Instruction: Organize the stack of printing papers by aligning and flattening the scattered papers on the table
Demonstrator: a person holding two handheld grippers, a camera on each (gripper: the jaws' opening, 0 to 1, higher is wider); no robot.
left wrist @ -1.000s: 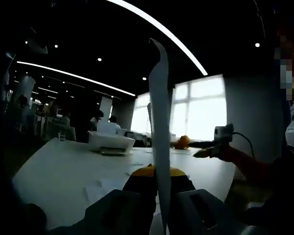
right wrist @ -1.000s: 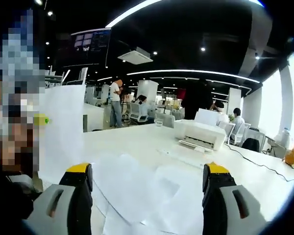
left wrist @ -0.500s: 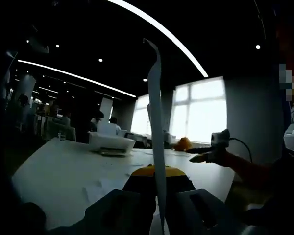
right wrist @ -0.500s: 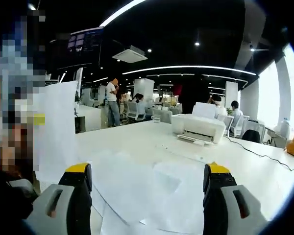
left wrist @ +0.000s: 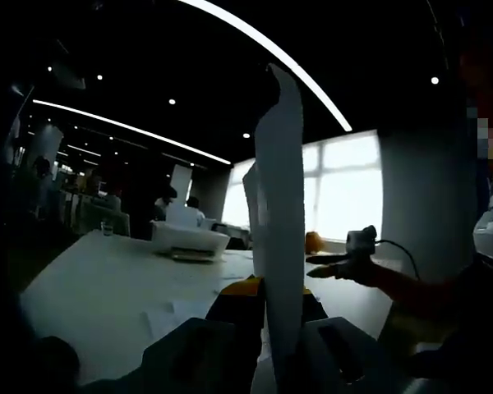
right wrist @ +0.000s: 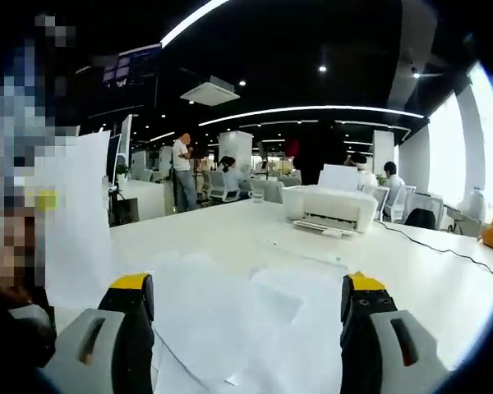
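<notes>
Held upright between the closed jaws of the left hand-held gripper (left wrist: pixel 267 308), a sheet of printing paper (left wrist: pixel 281 205) is seen edge-on in the left gripper view, lifted clear of the white surface (left wrist: pixel 107 279); a few loose sheets (left wrist: pixel 177 313) are left lying flat near the jaws, a white printer (left wrist: pixel 189 240) is seen at the far side, and the right hand-held gripper (left wrist: pixel 333 264) is carried in from the right

In the right gripper view, the right hand-held gripper (right wrist: pixel 246 308) is shown wide open with nothing between its jaws, poised over overlapping scattered papers (right wrist: pixel 238 316) spread askew on the surface, while the lifted sheet (right wrist: pixel 78 217) is held up at the left

Judged from this, the task is at an early stage: one sheet has been gathered, but the pile on the surface is not yet squared, aligned or pressed flat
</notes>
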